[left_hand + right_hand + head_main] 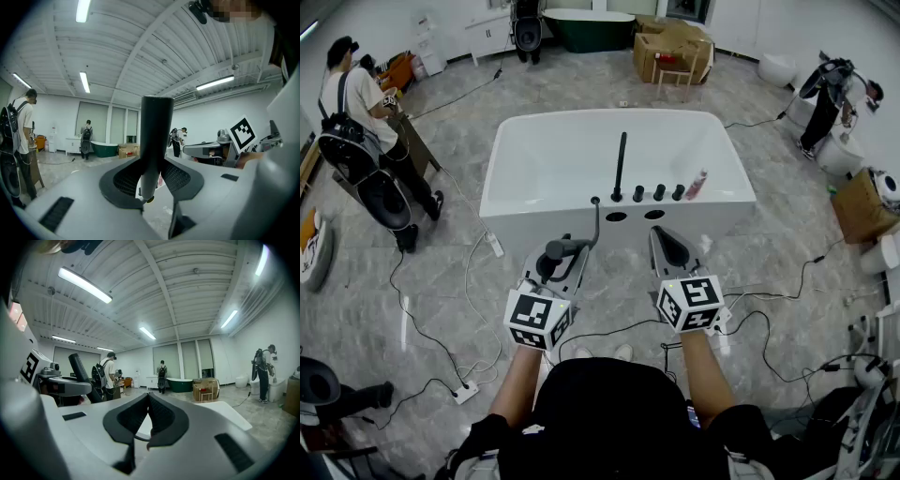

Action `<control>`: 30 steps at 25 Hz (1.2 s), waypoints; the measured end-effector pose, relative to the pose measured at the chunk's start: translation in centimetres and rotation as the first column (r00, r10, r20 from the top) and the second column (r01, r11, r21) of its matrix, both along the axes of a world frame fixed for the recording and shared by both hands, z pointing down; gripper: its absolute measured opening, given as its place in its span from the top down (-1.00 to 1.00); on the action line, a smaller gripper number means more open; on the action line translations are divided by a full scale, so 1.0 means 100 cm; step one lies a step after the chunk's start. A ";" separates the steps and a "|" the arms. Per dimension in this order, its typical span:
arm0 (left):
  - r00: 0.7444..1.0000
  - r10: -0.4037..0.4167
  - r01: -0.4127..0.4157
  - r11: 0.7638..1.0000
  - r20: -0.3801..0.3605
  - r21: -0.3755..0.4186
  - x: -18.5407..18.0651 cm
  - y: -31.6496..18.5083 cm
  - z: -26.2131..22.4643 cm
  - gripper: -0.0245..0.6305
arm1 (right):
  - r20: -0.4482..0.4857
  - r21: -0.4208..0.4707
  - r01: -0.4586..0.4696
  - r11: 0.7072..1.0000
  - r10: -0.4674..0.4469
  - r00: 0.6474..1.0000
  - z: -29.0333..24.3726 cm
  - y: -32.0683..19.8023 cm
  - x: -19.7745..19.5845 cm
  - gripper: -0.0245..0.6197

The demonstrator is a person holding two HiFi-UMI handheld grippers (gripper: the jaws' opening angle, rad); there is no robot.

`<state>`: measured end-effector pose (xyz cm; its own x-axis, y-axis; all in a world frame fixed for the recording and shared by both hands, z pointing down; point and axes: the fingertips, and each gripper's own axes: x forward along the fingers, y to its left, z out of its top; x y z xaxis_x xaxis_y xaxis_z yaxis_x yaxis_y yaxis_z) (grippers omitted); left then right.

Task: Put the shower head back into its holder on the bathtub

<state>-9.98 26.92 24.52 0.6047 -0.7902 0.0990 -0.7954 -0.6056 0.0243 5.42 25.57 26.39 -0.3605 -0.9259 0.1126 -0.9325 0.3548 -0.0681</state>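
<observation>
Noted shower head (157, 131) pinched in left hand-held gripper (152, 180), short of bathtub (534, 169) rim; right hand-held gripper (148, 401) pressed together, empty. Could miss holder (616, 217) if dragged askew by hose (598, 223).

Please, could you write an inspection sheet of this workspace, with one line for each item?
Surface: white bathtub standing on a grey stone-look floor.
Job's things: black shower head held in the left gripper, not yet in a holder; its hose runs to the tub's near rim.
Clutter: small red-and-white item beside three black knobs.
Grippers: left gripper shut on the shower head; right gripper shut, nothing between its jaws.
Cables: cords across the floor, one power strip.
Surroundings: two people with backpacks, green bathtub, cardboard boxes.
</observation>
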 end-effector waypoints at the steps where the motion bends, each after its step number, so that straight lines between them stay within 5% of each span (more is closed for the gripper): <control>1: 1.000 -0.001 0.001 1.000 -0.001 0.000 0.001 -0.002 -0.001 0.48 | 0.000 0.000 -0.001 1.000 0.001 1.000 -0.001 -0.002 0.001 0.85; 20: 0.997 -0.069 0.069 0.997 -0.017 -0.017 0.047 -0.001 -0.004 0.48 | 0.063 -0.031 0.043 0.999 -0.041 0.997 0.006 -0.005 0.056 0.85; 30: 0.994 -0.106 0.105 0.994 -0.027 -0.024 0.041 -0.006 0.006 0.48 | 0.057 -0.032 0.060 0.998 -0.058 0.997 0.017 -0.011 0.053 0.85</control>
<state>-5.91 26.36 25.15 0.5210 -0.8476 0.1013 -0.8536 -0.5175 0.0603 10.72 24.46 28.06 -0.4209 -0.8990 0.1213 -0.9044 0.4055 -0.1328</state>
